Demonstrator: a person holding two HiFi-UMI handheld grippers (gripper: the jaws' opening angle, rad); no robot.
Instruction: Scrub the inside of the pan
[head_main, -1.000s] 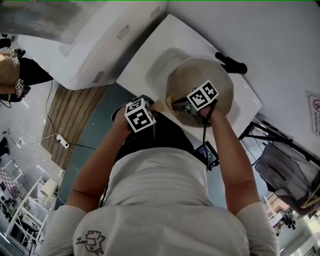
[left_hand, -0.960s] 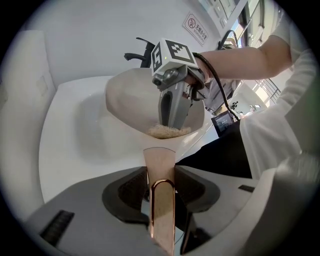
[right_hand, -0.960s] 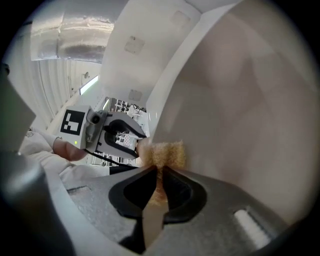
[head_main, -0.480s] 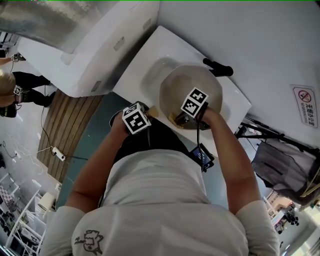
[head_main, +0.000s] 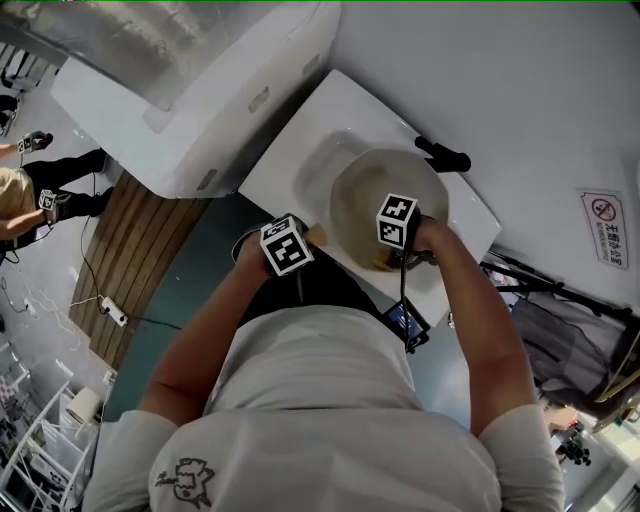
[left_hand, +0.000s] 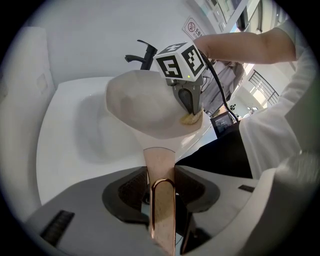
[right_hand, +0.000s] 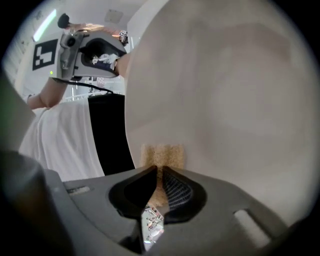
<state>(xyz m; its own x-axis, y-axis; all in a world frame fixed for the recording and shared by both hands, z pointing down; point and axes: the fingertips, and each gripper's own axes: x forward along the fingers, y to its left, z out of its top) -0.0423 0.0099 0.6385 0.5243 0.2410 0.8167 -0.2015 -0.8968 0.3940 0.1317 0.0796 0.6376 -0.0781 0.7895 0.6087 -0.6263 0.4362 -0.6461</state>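
Observation:
A beige pan (head_main: 375, 195) sits tilted in the white sink (head_main: 315, 165). Its copper-coloured handle (left_hand: 160, 170) runs between the jaws of my left gripper (left_hand: 161, 187), which is shut on it; from the head view this gripper (head_main: 300, 240) is at the pan's near-left rim. My right gripper (right_hand: 159, 175) is shut on a tan sponge (right_hand: 162, 156) pressed flat against the pan's inner wall (right_hand: 225, 95). In the left gripper view the sponge (left_hand: 191, 118) shows under the right gripper (left_hand: 187, 107) at the pan's near-right rim. In the head view the right gripper (head_main: 395, 250) covers the sponge.
A black tap (head_main: 445, 155) stands at the sink's far edge against the white wall. A white appliance (head_main: 190, 90) lies left of the sink. A small screen (head_main: 408, 325) hangs below the counter edge (head_main: 440, 285). Another person (head_main: 30, 195) stands at the far left on the floor.
The right gripper with the sponge has slid rightward and nearer along the pan's inner wall, towards the near-right rim. The left gripper keeps its hold on the handle.

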